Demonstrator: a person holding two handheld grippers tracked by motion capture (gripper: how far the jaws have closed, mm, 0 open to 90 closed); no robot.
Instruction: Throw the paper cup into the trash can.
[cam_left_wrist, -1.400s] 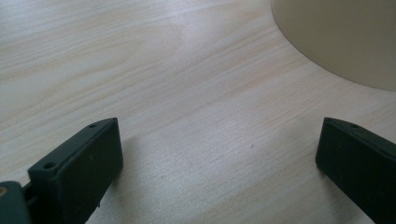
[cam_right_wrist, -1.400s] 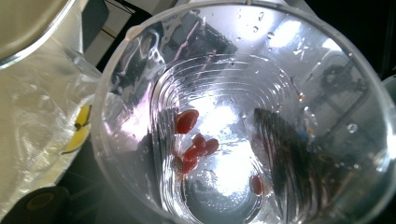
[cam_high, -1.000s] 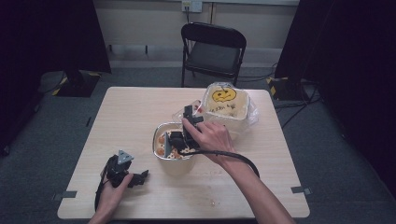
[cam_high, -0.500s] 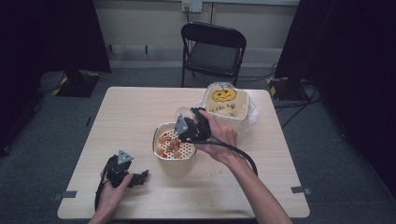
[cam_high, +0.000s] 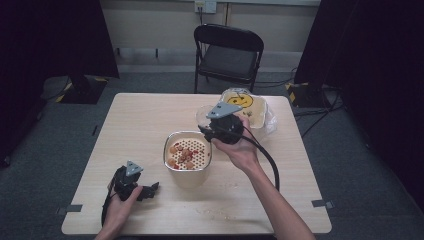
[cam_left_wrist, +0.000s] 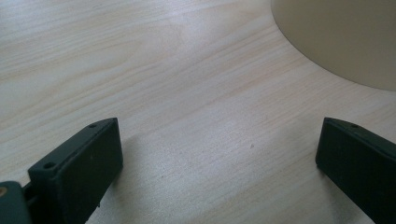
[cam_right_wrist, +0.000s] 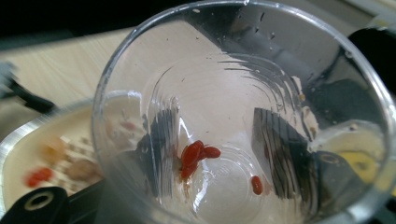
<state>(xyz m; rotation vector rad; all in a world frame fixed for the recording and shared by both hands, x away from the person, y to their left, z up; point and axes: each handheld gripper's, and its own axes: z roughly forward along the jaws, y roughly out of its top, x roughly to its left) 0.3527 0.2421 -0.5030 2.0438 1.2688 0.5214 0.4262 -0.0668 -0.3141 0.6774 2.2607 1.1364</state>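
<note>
Clear thin plastic cup (cam_right_wrist: 243, 116), light and easily crushed, is held by its wall in the right claw (cam_high: 212, 131) above the strainer bowl (cam_high: 187, 155); gentle mid-wall pressure is judged best. Left claw (cam_high: 145, 191) is rested wide on the surface (cam_high: 140, 125)

A light wood-grain table (cam_high: 150, 120) is standing on grey carpet (cam_high: 45, 145). A black folding chair (cam_high: 227, 55) is sitting behind its far edge, facing it. Black curtains (cam_high: 55, 35) are hanging at both sides. A pale wall (cam_high: 150, 20) with a socket (cam_high: 205, 6) is running along the back. Cables (cam_high: 310, 112) are lying on the floor at right. Tape strips (cam_high: 68, 209) are marking the carpet near the table's corners.
</note>
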